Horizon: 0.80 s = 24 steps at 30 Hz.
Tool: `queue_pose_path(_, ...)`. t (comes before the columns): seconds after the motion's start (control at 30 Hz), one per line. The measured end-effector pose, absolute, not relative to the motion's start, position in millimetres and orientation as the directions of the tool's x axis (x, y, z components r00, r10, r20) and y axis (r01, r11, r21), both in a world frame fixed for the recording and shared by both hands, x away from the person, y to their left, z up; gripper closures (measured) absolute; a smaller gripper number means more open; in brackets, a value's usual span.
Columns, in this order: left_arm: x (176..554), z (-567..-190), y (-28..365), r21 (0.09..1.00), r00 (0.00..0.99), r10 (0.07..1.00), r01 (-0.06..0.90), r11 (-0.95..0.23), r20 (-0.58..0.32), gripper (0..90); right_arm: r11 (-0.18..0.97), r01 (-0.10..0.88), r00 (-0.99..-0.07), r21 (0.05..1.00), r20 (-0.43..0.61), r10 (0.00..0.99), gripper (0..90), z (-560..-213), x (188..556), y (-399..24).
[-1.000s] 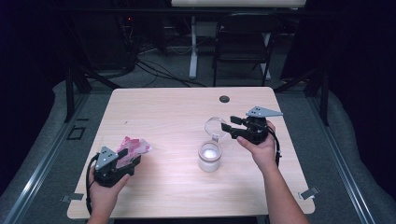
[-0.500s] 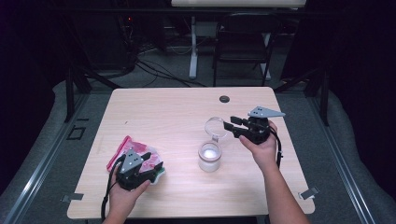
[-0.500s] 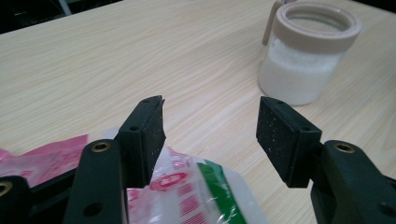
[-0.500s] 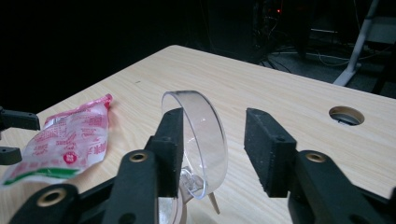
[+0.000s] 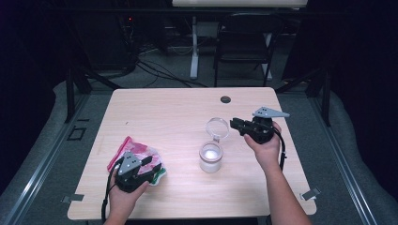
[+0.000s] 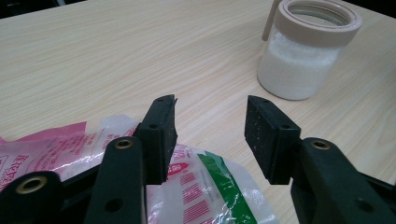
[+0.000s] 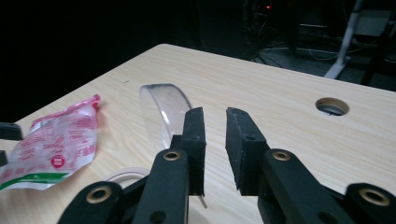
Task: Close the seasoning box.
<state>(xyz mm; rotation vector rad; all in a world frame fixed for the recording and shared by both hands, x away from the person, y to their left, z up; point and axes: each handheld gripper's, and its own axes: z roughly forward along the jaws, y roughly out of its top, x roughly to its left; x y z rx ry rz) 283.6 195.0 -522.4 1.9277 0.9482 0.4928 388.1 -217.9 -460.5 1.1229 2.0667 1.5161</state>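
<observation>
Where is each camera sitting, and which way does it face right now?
High view: above the person's side, looking forward and down on the table; both forearms, left tool and right tool show.
Left gripper view: rides that tool, facing the jar over the packet; its jaws, just closing, hold nothing.
Right gripper view: rides its tool, facing the clear lid; jaws just closing, gap empty.
All three share the packet.

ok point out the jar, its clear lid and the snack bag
jar [image 6: 299, 60], left gripper view, on its white-filled wall
clear lid [image 7: 163, 109], right gripper view, on the raised transparent disc
snack bag [image 5: 136, 149], high view, on the pink printed upper part
</observation>
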Motion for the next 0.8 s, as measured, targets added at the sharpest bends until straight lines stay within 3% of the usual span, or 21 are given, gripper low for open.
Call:
queue_pose_path(0.47, 284.6, -519.9, 194.2, 0.855, 0.618, 0.785, 0.429, -0.291, -0.043, 61.7, 0.120, 0.424, -0.599, 0.898, 0.179, 0.781, 82.4, -468.5, 394.2, -219.8)
queue_pose_path(0.8, 304.4, -490.9, 166.0, 0.854, 0.653, 0.756, 0.413, -0.316, -0.036, 73.0, 0.117, 0.432, -0.602, 0.894, 0.189, 0.776, 84.0, -471.2, 396.9, -218.7)
